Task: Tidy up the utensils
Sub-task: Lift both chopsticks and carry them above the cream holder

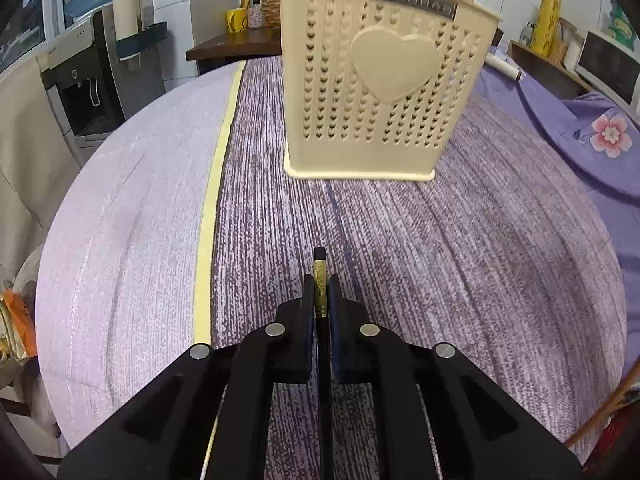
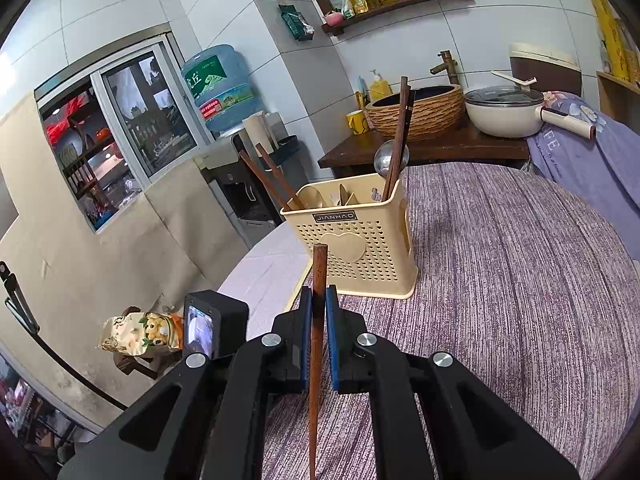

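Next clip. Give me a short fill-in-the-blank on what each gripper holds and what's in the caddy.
1. The right gripper is shut on a brown ____.
2. The black chopstick in the left gripper has a ____ band.
3. The caddy bears a raised ____ on its front.
4. A metal ____ stands in the caddy among chopsticks.

Missing words: chopstick; gold; heart; spoon

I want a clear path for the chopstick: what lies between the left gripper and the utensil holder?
Nothing: in the left wrist view, only bare striped purple tablecloth lies between the left gripper, shut on a dark chopstick, and the cream utensil holder.
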`<state>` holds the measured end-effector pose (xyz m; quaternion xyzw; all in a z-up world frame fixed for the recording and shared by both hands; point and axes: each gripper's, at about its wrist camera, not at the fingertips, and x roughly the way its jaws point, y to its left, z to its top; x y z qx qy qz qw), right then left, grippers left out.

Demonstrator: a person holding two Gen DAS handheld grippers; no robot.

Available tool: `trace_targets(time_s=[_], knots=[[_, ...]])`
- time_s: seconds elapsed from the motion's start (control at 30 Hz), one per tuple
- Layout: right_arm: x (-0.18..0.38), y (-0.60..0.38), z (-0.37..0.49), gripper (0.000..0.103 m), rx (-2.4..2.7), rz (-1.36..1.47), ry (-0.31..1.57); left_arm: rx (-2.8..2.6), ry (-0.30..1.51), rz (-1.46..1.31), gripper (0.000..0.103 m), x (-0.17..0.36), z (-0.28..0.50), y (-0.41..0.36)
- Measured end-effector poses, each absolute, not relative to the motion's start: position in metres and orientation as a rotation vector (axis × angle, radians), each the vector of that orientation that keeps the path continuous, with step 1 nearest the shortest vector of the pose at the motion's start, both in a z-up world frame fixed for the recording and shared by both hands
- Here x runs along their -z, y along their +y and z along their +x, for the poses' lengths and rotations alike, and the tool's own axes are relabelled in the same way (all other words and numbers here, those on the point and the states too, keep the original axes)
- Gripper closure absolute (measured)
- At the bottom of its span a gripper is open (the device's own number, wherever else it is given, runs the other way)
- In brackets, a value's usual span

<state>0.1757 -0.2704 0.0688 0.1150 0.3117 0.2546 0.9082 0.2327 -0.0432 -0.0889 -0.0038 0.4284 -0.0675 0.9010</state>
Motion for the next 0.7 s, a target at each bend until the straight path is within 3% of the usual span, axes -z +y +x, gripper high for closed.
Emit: trace_targets(time_s=[0.37,0.7], knots=[[-0.083,-0.268,0.163,0.096,-0.561,0.217,0.584,0.227,0.661,-0.061,0.096,-0.013,0.184,-0.031],[-0.092,-0.265,0.157,0.096,-0.564,0.200,0.551,0.259,0.611,-0.077,0.096,-0.044,0.165,-0.024]])
